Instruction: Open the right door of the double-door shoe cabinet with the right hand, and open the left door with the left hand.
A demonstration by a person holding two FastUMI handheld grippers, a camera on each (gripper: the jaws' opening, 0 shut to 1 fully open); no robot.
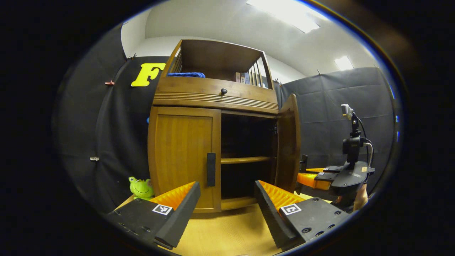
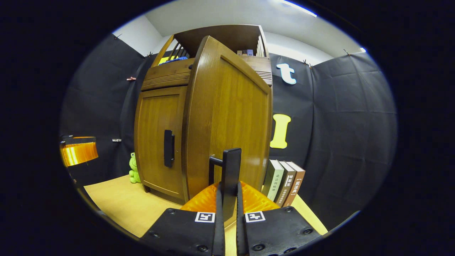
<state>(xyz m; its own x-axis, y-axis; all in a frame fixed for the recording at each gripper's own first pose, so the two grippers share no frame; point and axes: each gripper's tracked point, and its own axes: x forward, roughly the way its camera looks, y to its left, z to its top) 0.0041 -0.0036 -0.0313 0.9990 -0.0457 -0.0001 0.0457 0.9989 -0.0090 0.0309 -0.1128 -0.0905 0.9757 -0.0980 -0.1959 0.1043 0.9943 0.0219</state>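
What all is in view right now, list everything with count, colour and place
shoe cabinet: one, brown wood, on the table
right door: one, brown, swung open
right door handle: one, black, between right fingers
left door: one, brown, closed
left door handle: one, black
frog toy: one, green, left of cabinet
books: three, right of cabinet
table: one, light wood
left gripper: orange-black, open
right gripper: orange-black, clamping handle

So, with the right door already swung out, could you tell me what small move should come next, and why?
Probably ease the left gripper forward until its open fingers straddle the left door's black handle. That left door sits closed, while the right door stands wide open with the right gripper clamped on its handle.
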